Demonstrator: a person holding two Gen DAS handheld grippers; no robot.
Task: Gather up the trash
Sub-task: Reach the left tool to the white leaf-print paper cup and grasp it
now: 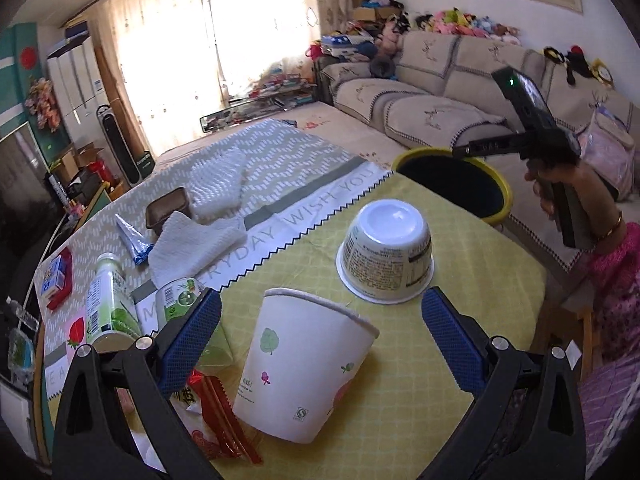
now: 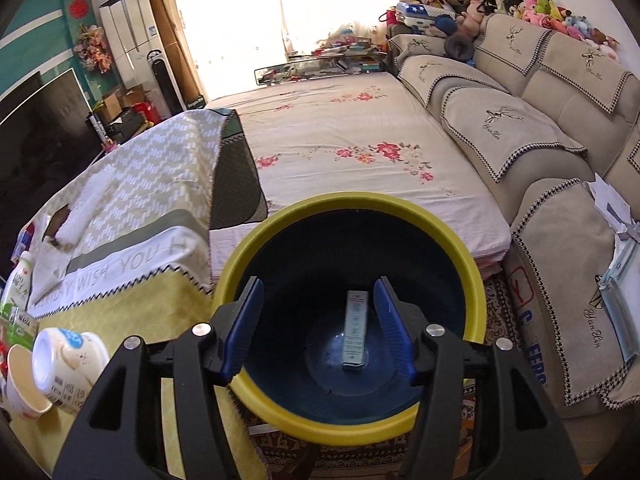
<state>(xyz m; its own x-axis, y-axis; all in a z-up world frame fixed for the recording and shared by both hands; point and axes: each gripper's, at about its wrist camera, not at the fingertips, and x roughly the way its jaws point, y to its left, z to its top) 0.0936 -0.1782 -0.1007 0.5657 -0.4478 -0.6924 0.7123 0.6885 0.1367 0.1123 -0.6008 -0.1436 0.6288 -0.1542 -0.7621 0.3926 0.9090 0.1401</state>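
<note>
Left gripper (image 1: 320, 344) over counter (image 1: 472, 280), jaws wide apart around tipped paper cup (image 1: 308, 364), not gripping. Right gripper (image 2: 318, 326) above yellow-rimmed bin (image 2: 256, 256) (beside counter), jaws half open, empty; small flat box (image 2: 355, 330) lying inside bin.

The red wrapper (image 1: 216, 420) lies partly hidden beneath the paper cup (image 1: 304, 368) and a gripper finger. Print on the slim box (image 2: 354, 330) inside the bin (image 2: 352, 432) is too small to read — the bin's near rim sits behind the gripper's frame.
</note>
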